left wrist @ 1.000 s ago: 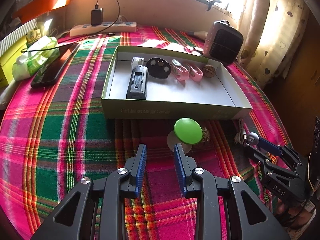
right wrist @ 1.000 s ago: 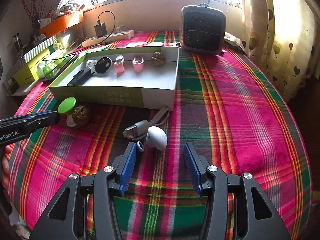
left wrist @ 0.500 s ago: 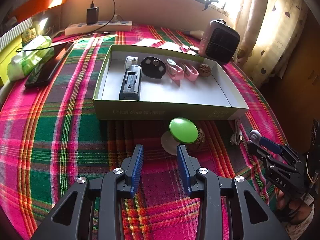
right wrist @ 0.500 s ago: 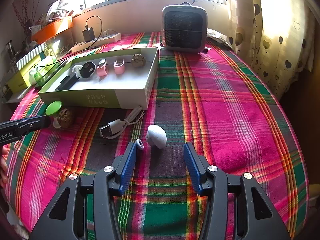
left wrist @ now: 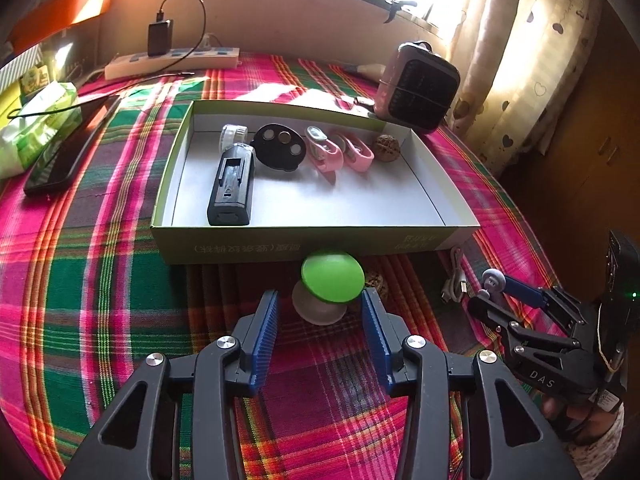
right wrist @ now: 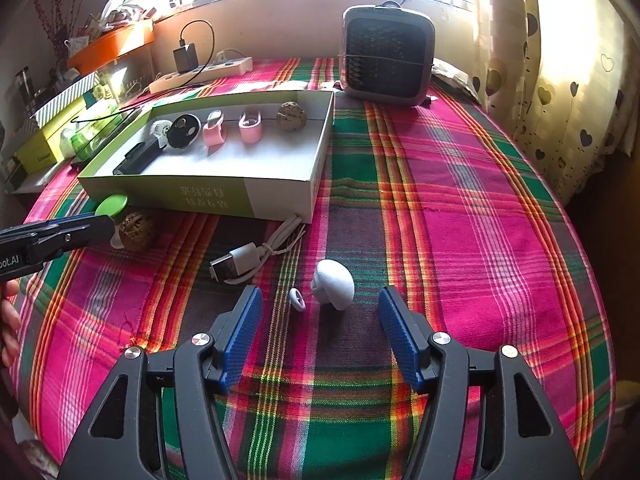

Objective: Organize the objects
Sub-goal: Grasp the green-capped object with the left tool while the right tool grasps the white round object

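Now the left gripper has just been opening wide; the green-topped toy sits between its fingers, not squeezed.

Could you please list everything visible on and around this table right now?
Box: one, green outside, white inside, mid-table.
Black device: one, in box, left.
Black disc: one, in box.
White round cap: one, in box, far left corner.
Pink clips: two, in box.
Walnut: one, brown, in box, right.
Second walnut: one, on cloth before box.
Green-topped knob: one, before box.
White mushroom-shaped piece: one, on cloth.
White ring piece: one, beside it.
USB cable: one, white.
Fan heater: one, grey, far end.
Power strip: one, white, black charger plugged in.
Phone: one, black, left.
Tissue pack: one, green.
Left gripper: open, jaws just opened, straddling knob.
Right gripper: open, jaws just opened, around white piece.
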### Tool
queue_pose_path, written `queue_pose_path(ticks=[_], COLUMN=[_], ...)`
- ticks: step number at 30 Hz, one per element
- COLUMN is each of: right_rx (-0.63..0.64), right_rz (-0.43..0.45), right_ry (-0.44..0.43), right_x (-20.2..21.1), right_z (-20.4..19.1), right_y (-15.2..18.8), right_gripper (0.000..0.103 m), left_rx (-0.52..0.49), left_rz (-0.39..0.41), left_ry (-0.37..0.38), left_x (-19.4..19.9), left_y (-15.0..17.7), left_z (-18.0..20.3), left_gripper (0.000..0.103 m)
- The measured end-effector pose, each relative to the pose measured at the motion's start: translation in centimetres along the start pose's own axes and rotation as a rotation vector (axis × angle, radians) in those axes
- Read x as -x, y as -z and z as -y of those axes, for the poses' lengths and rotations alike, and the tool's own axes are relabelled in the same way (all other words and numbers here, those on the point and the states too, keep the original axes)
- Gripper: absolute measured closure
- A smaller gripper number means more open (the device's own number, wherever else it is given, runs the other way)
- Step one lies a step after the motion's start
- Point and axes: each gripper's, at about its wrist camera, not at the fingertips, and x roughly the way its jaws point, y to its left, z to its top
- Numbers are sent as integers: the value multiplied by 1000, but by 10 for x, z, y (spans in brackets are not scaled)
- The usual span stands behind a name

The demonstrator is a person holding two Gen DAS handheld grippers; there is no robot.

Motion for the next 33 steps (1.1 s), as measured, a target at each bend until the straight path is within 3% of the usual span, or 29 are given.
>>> queue_pose_path(ticks=[11,33], right_rx=[-3,-7], right_rz=[-5,-10], right_ry=[7,18], right_x=[-1,-4], right_z=[-1,3], right_y=[-2,-5], right_gripper=[42,42], left_rx=[-44,2], left_rz=[6,-9], left_ry=[-30,-68], left_x=[-7,-5], left_y=[-11,-16], left_z=[8,-1], left_gripper=[62,61])
